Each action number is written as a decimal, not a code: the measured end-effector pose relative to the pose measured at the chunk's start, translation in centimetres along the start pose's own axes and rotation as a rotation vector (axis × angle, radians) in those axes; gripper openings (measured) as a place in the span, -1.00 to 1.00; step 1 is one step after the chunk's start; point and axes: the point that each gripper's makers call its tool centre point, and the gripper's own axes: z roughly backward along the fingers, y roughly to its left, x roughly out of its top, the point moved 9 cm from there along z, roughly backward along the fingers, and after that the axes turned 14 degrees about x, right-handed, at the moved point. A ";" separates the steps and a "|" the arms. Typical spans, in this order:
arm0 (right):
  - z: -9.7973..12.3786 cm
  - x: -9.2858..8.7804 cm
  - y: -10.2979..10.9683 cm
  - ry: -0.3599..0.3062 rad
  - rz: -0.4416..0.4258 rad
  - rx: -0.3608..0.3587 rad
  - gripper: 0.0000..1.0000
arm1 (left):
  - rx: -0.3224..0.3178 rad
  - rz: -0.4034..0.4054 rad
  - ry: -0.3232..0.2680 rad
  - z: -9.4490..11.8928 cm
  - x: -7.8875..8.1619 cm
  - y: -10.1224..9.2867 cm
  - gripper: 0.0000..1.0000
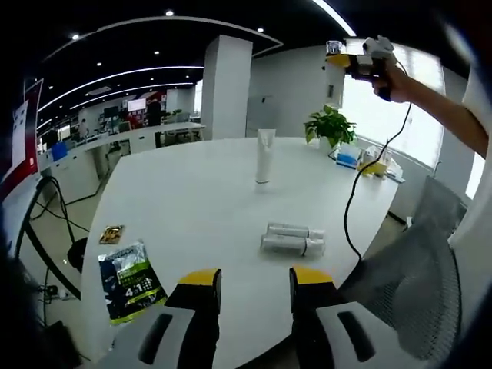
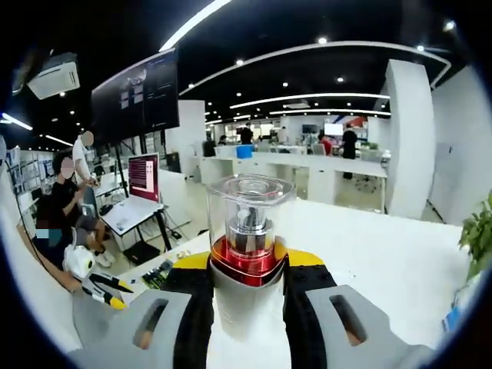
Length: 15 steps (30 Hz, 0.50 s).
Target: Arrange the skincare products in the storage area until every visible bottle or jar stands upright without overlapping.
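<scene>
Left gripper (image 1: 255, 286) low over the near edge of the round white table (image 1: 192, 207), jaws parted with nothing between the yellow-tipped pads. Just ahead of the right jaw, two white tubes (image 1: 293, 239) lying on their sides, side by side and touching. Farther ahead, roughly on the line between the jaws, one white tube (image 1: 265, 156) standing upright on its cap, well apart from the lying pair. Left of the left jaw, a dark printed pouch (image 1: 129, 280) flat on the table, a small snack packet (image 1: 111, 234) just beyond it. A potted plant (image 1: 330, 125) at the far edge. Upper right of the same view, a person's hand holds the other gripper raised well above the table, cable hanging down. Right gripper (image 2: 247, 277): jaws clamped on a pump bottle with clear cap and red collar (image 2: 247, 231), held upright between the pads, lifted off the table surface (image 2: 384, 254). Two people (image 2: 68, 204) sit beyond the left jaw by a laptop (image 2: 138, 196).
</scene>
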 end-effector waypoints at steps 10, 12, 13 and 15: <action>0.0 -2.8 -4.3 0.009 0.006 -0.027 -0.39 | -0.008 -0.017 -0.007 0.0 -0.1 -0.3 -0.28; -0.3 -3.5 -4.8 -0.001 -0.005 -0.032 -0.39 | -0.007 -0.022 0.004 0.0 -0.2 -0.2 -0.36; -0.5 -4.0 -5.0 -0.004 -0.013 -0.033 -0.39 | -0.002 -0.022 0.006 0.0 -0.2 -0.1 -0.40; -0.8 -4.5 -5.3 0.001 -0.018 -0.033 -0.39 | 0.003 -0.019 0.007 -0.1 -0.2 -0.1 -0.40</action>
